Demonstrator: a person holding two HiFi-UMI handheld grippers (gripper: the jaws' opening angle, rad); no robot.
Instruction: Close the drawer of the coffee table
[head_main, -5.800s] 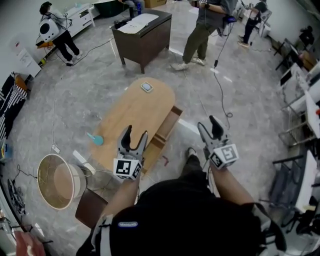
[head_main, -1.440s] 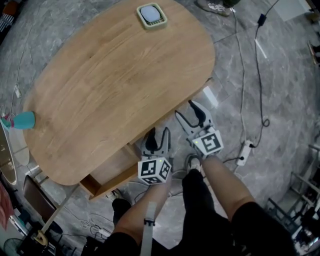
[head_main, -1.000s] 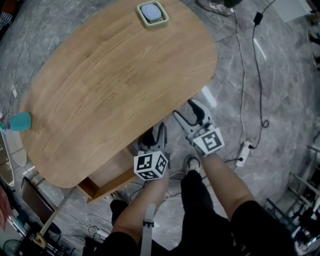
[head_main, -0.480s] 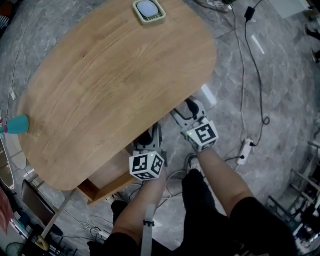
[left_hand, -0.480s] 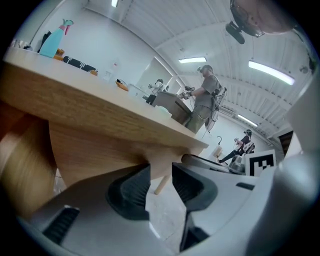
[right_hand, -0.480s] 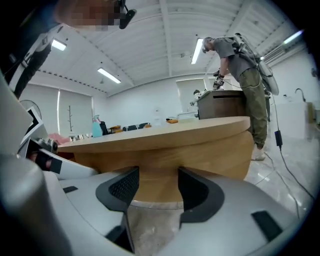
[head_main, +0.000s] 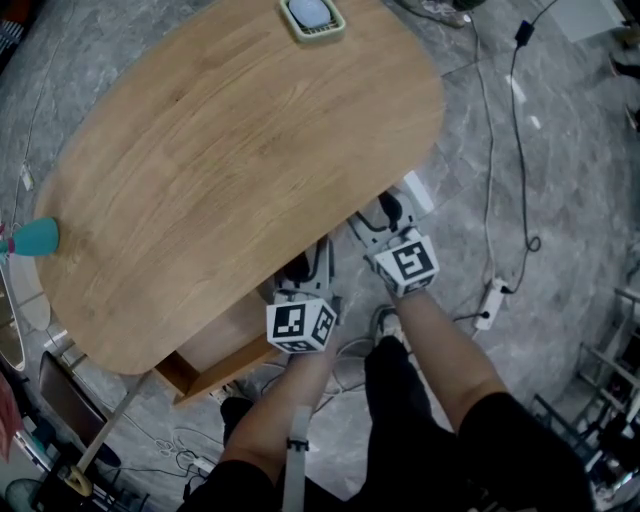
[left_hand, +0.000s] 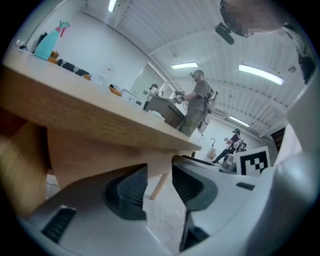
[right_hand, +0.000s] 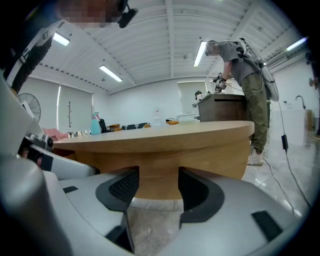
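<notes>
Here, in the head view, the drawer juts from under the counter at its near edge, not yet shut. The left tool and right tool sit at that edge. A flat, straight, even push on the drawer front looks best.

Left gripper view: the left tool is half open and empty.

Right gripper view: the right tool is open and grips nothing. Counter wood shows beyond the gap.

The counter overhangs close above you, its drawer juts out left, and open floor right carries a power strip.
</notes>
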